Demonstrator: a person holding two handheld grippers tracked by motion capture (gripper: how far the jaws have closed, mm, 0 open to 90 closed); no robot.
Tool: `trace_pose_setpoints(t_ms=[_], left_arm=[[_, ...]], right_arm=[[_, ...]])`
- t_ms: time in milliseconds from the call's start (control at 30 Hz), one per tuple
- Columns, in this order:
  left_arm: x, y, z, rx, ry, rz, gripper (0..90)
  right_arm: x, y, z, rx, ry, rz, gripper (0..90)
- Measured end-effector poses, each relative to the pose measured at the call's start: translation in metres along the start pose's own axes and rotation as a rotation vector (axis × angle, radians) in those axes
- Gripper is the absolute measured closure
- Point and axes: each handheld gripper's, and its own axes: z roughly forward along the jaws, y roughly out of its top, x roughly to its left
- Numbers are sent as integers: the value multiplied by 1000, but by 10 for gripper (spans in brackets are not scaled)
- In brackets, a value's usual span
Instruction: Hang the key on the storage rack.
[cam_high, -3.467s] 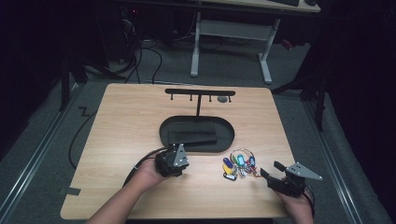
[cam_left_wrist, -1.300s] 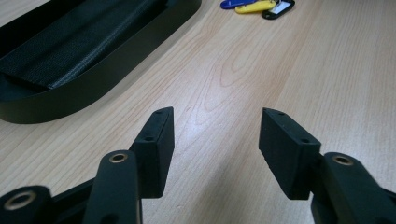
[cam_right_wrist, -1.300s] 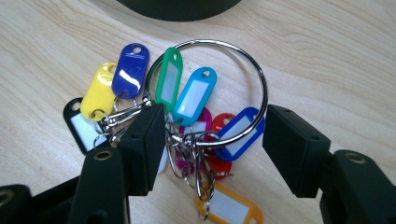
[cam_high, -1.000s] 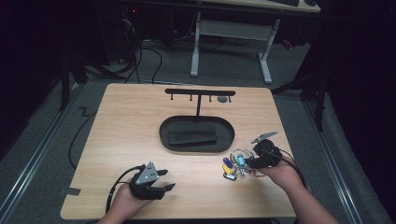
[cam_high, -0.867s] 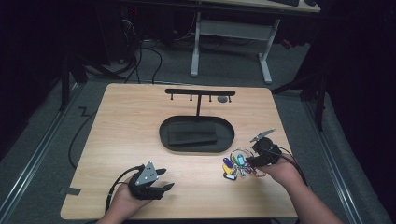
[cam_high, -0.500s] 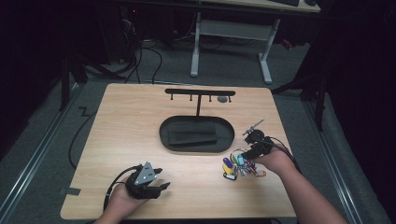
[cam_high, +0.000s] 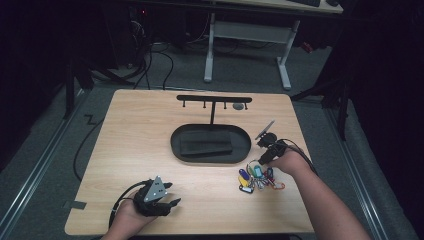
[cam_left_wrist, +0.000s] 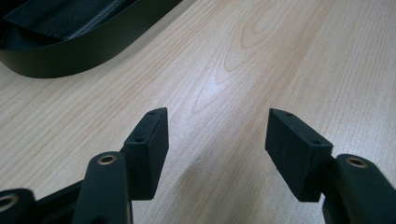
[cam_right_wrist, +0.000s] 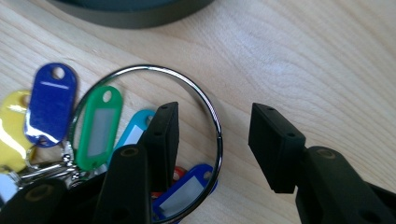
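Right tool (cam_right_wrist: 212, 144) over the key bunch (cam_high: 257, 177) on the table (cam_high: 150, 150), just right of the black tray (cam_high: 210, 145). Jaws have just been closing and straddle the metal ring (cam_right_wrist: 212, 123), not pinching yet. Ring: thin, stiff, slick, probably light; tags will dangle and swing. Grab the ring wire. One ring; six plastic tags visible. Left tool (cam_left_wrist: 215, 149) idle, jaws apart, nothing between.

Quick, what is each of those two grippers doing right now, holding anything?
Left gripper: open, holding nothing.
Right gripper: open, jaws just closing astride the key ring wire, not yet gripping it.
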Motion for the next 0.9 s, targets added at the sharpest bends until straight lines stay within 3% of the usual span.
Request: trace_pose_setpoints(t_ms=[100,167,367,533,700,900], left_arm=[[-2,-1,-2,2,5,5,399],[-2,-2,-3,1,6,5,398],[-3,-3,-3,3,6,6,400],[-3,-3,-3,3,10,14,401],[-1,-4,-2,9,5,9,402],[-3,-2,0,15,-2,21,404]], right_arm=[[-2,2,8,42,-6,-23,556],[-1,4,11,44,2,-16,565],[2,12,14,58,1,-68,595],[1,15,14,83,36,-75,741],[6,15,14,102,25,-125,850],[12,10,-4,63,24,-134,868]])
